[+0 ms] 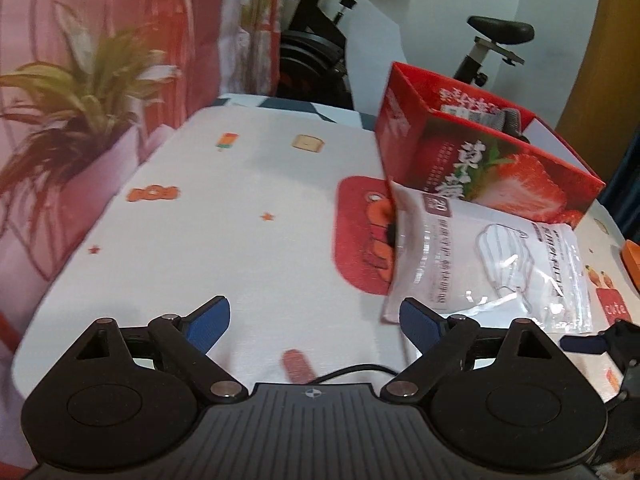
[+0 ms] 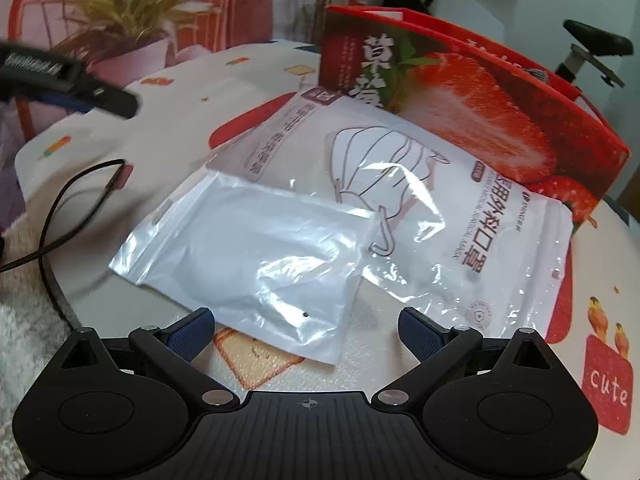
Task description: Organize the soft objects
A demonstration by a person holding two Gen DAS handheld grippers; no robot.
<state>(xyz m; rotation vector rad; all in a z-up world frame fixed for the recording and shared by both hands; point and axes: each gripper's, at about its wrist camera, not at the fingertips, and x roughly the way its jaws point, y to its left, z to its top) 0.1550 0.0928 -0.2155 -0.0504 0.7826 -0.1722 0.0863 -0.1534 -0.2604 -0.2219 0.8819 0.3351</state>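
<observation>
A white face-mask pack (image 2: 460, 208) lies flat on the table against a red strawberry box (image 2: 480, 100). A smaller clear zip bag (image 2: 256, 252) with something white inside lies over its near corner. My right gripper (image 2: 306, 330) is open, just short of the zip bag's near edge. My left gripper (image 1: 316, 320) is open and empty over the bare cloth, with the mask pack (image 1: 488, 260) beside its right finger. The red box (image 1: 480, 160) is open at the top, with a grey item (image 1: 510, 120) inside.
The table has a white cartoon-print cloth (image 1: 240, 220). A potted plant (image 1: 68, 112) stands at the far left. An exercise bike (image 1: 320, 40) stands behind the table. A black cable (image 2: 76, 208) runs over the left edge, above a fluffy white fabric (image 2: 28, 320).
</observation>
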